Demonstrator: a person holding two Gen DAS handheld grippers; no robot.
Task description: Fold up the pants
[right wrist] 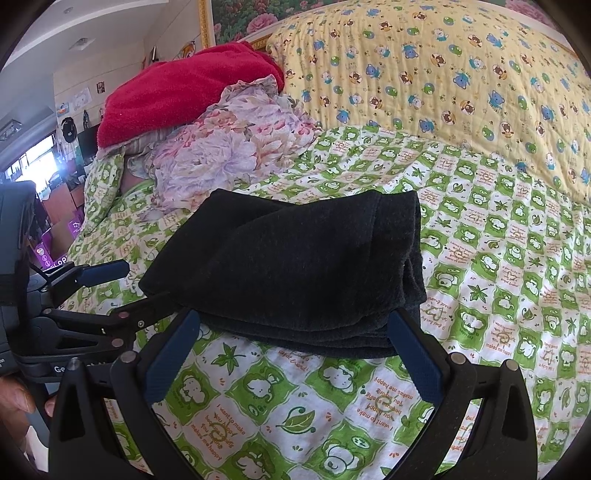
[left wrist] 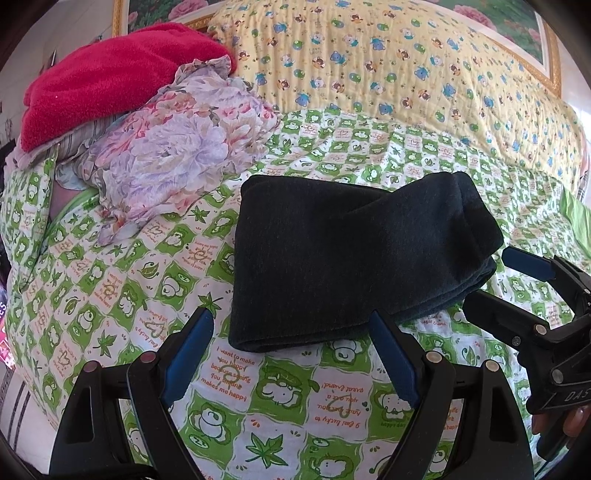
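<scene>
Place: we take this for a bedroom in a home.
Bed: we see a green-and-white cartoon bedsheet (left wrist: 122, 280) covering the surface.
Bedding: a yellow bear-print quilt (left wrist: 388, 62), a floral quilt (left wrist: 177, 147) and a red blanket (left wrist: 110, 77) are heaped at the far side.
Wall: a gold-framed flower picture (right wrist: 236, 18) hangs behind them.
Background: we glimpse cluttered shelves (right wrist: 44, 177) at left.

bare bedsheet (left wrist: 288, 417) before folded pants (left wrist: 343, 258), floral pillow (left wrist: 177, 155) crowding far left
</scene>
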